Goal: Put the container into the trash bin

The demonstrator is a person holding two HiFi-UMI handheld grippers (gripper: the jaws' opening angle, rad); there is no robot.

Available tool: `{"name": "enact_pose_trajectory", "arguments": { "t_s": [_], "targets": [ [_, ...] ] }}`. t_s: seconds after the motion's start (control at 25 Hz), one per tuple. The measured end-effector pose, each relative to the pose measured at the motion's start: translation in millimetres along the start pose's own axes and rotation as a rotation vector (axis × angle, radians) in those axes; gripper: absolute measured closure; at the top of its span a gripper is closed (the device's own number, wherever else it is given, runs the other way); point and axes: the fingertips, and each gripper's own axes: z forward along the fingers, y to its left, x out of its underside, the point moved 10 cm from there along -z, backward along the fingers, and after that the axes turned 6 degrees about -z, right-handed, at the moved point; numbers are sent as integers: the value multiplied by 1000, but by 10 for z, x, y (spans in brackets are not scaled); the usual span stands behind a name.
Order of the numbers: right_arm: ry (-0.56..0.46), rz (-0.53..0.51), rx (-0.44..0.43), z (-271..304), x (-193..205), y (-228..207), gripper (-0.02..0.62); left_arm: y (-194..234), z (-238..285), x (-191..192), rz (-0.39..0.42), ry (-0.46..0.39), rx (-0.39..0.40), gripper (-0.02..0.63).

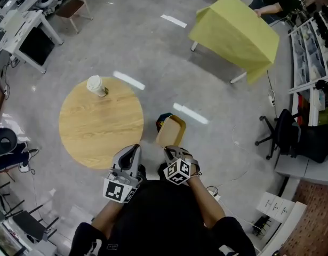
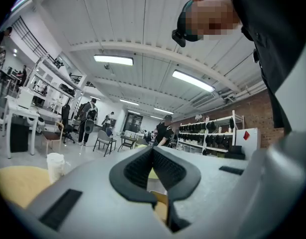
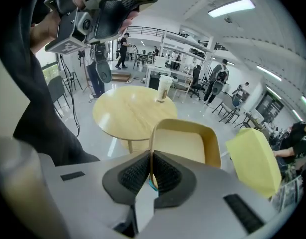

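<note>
Head view: round table (image 1: 100, 127) left of container (image 1: 172, 131); cup (image 1: 96, 85) on table.

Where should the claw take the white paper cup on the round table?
Mid-body on the white paper cup, below its top, coming in level from the side. It stands upright and alone near the edge of the round wooden table, so its walls are free; a pinch from above would likely catch only the rim.
</note>
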Motion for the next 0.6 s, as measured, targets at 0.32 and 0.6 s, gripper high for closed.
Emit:
{"name": "enact_pose_trajectory", "arguments": {
  "t_s": [0.32, 0.6],
  "targets": [
    [-9, 56, 14, -223, 757, -489, 557, -580, 631, 231, 11, 10, 10, 597],
    [-32, 80, -40, -241, 1177, -687, 557, -978, 938, 347, 22, 14, -24, 598]
  ]
}}
